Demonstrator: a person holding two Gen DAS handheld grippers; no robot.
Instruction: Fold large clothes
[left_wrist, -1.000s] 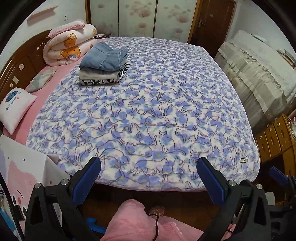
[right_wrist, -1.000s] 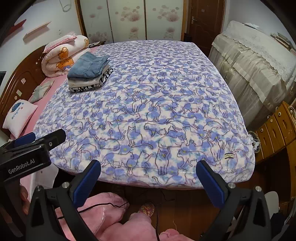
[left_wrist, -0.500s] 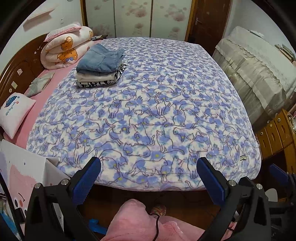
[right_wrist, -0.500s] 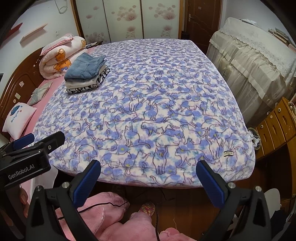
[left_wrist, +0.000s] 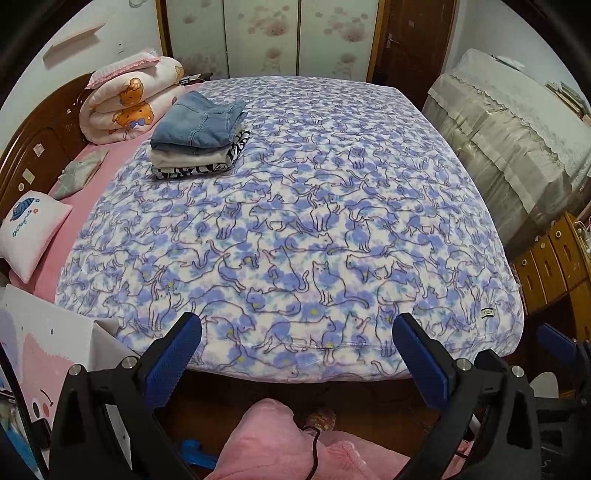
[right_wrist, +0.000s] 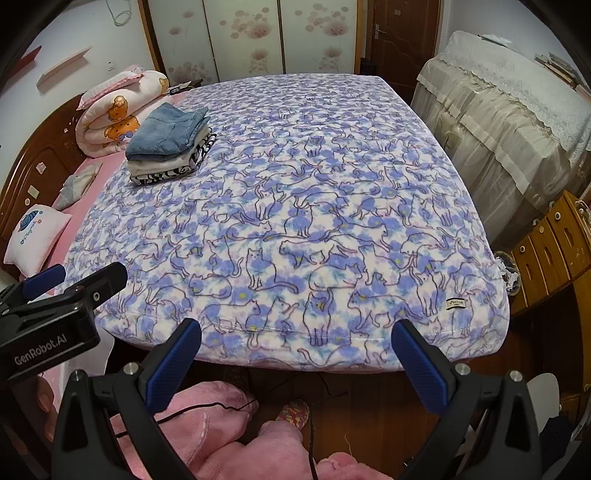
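We now see the bed (left_wrist: 295, 229) from a little higher and closer in both wrist views: its near edge sits lower in frame, and the stack of folded clothes (left_wrist: 197, 136) lies further from the top edge than a second ago.

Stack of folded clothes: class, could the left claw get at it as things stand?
Probably not without moving closer. The left claw hangs open at the bed's foot edge, while the stack of folded clothes sits far up the cat-print blanket, near the rolled quilt. Nothing lies between them.
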